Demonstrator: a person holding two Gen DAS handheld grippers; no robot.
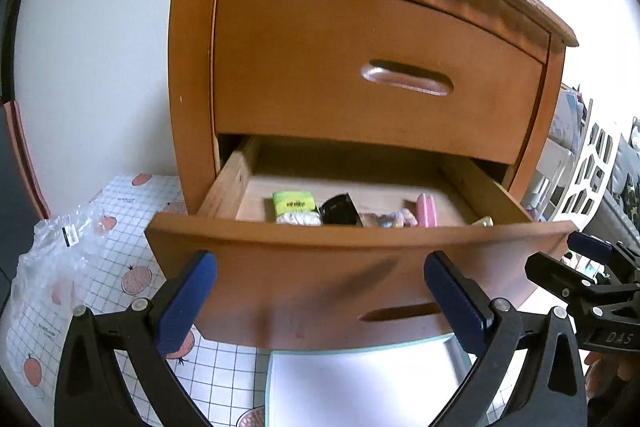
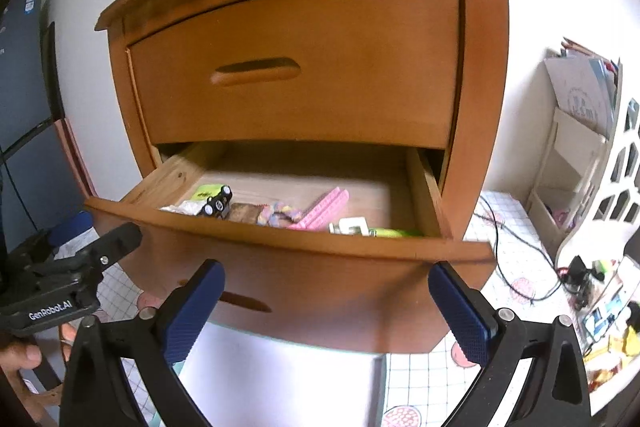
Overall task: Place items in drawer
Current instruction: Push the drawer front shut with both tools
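Facing the open lower drawer [image 1: 352, 267] | left tool [image 1: 320, 291] and right tool [image 2: 326, 301] both spread wide, empty | pink comb [image 2: 324, 207], green packet [image 1: 294, 203] and other items already inside | closing apparently remains

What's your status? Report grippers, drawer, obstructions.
Left gripper open, empty; right gripper open, empty. Lower drawer pulled out, items inside. Upper drawer shut. Nothing blocking the drawer front.
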